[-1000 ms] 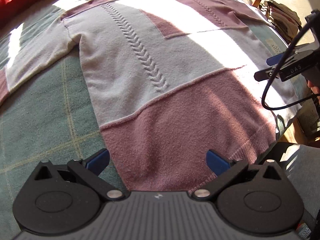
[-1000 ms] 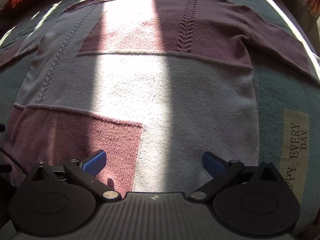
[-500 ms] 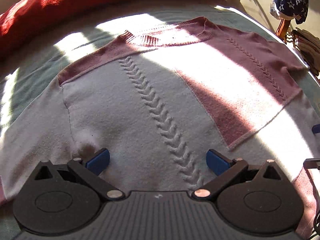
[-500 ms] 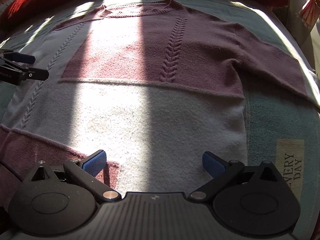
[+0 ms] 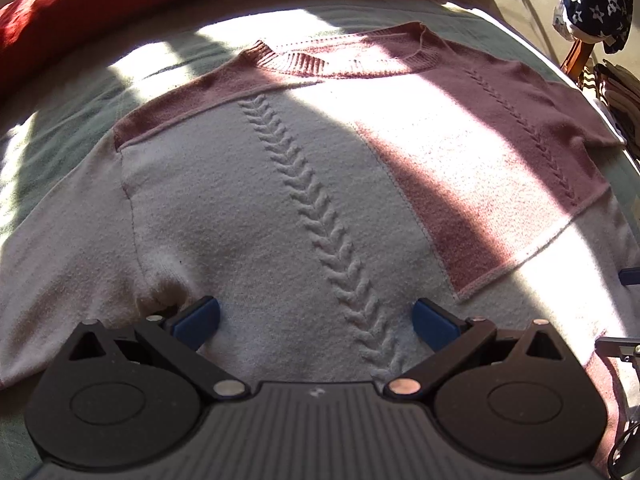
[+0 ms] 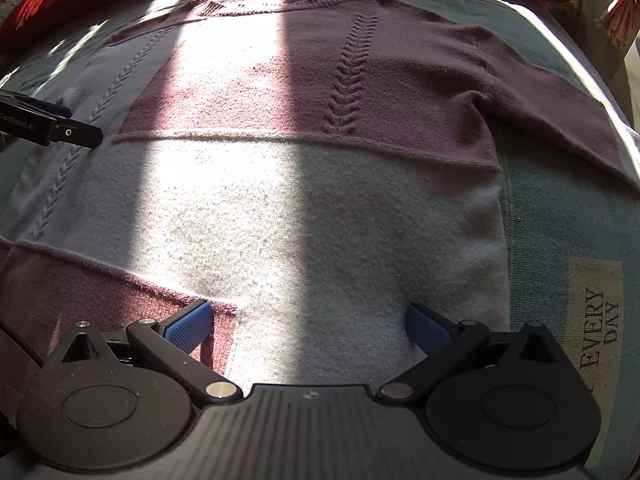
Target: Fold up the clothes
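A pink and white knitted sweater [image 5: 320, 184] lies flat, front up, on a green bedspread [image 5: 60, 128], collar at the far end. My left gripper [image 5: 316, 320] is open and empty, low over the white chest panel beside the left armpit. My right gripper [image 6: 308, 324] is open and empty over the white lower panel of the sweater [image 6: 300, 208], near its right side edge. The left gripper also shows in the right wrist view [image 6: 52, 128], at the left edge over the cable stitch.
A red blanket [image 5: 120, 4] runs along the far edge of the bed. A chair with star-patterned fabric [image 5: 592, 4] stands off the bed at far right. A beige label reading "EVERY DAY" [image 6: 596, 328] lies on the bedspread right of the sweater.
Both grippers have moved up the sweater from the hem toward the collar. The left one went from the pink hem panel to the white chest panel. Both stayed open.
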The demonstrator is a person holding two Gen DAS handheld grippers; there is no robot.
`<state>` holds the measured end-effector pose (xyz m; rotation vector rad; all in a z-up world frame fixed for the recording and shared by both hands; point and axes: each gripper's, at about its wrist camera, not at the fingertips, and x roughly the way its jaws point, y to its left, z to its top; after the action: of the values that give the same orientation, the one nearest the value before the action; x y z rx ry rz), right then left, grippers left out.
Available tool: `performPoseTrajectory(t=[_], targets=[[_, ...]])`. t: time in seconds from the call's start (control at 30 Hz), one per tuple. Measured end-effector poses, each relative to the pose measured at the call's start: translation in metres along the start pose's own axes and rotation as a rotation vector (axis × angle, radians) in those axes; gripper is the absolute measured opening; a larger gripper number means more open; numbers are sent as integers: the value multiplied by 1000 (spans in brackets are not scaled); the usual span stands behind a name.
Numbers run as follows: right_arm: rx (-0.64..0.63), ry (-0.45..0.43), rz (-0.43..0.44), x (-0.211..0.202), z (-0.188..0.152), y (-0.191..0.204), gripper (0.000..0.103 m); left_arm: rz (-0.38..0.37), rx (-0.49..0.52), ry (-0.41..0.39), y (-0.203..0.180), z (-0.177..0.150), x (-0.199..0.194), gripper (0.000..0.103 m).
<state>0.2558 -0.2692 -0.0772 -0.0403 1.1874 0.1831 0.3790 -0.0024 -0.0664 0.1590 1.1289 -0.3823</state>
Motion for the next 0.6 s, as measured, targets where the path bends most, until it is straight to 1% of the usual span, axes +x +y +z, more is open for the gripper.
performPoseTrajectory(t=[0.23,0.47,0.53,0.6], targets=[[-4,-23,-13,0,-3,3,103,7,4,-19,-3,-6,-1,102],[-6,-53,-20,-1,-7,4,103,33,-2,-61,-9,-11,-6,102],[-1,-57,-12,-5,-4,3,103,43,-6,-73,-12,-11,-13,102],[1,-98,14,-15,-1,-2,103,32,-30,-96,-15,-12,-23,102]])
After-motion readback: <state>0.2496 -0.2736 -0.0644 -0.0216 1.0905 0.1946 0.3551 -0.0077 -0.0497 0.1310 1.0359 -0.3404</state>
